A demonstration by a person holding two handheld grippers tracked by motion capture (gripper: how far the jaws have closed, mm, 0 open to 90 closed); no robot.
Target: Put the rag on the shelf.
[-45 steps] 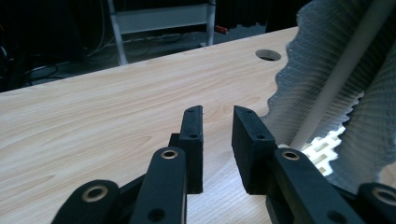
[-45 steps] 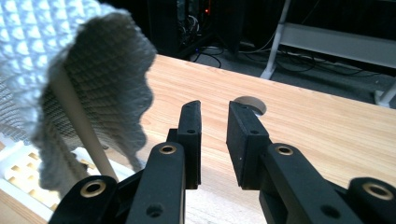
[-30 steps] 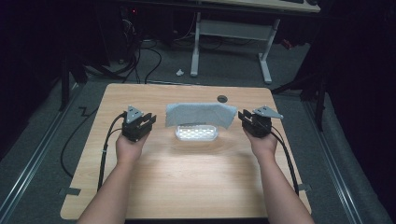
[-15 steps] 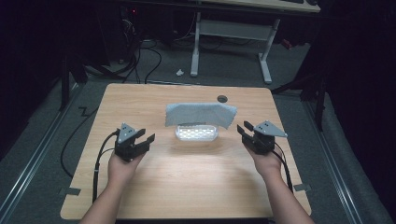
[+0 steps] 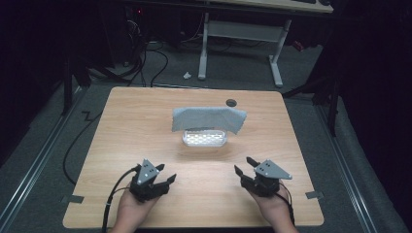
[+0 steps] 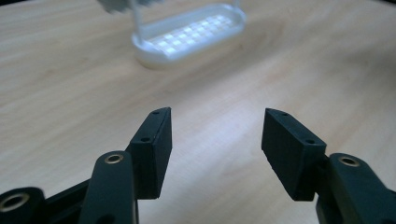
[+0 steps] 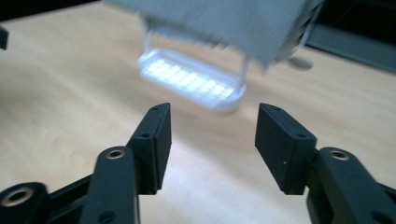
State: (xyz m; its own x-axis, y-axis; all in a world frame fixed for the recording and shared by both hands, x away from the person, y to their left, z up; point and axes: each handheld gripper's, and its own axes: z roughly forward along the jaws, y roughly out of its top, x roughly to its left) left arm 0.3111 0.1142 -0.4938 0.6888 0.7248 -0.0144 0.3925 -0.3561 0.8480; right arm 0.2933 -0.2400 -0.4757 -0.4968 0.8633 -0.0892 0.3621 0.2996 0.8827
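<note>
High view: at the centre of the frame a grey cloth is draped over a small white rack whose glowing oval base rests on the wooden bench. A dark round grommet sits in the bench top just above the cloth. The left tool lies low and left of centre, the right tool low and right, both near the bench's bottom edge and well apart from the rack, each held in a hand with jaws spread wide and empty. Cables and a desk frame fill the floor at the top.

The left tool view adds the grid of lit cells in the base at its upper middle. The right tool view shows the thin white posts lifting the cloth clear of the base.
</note>
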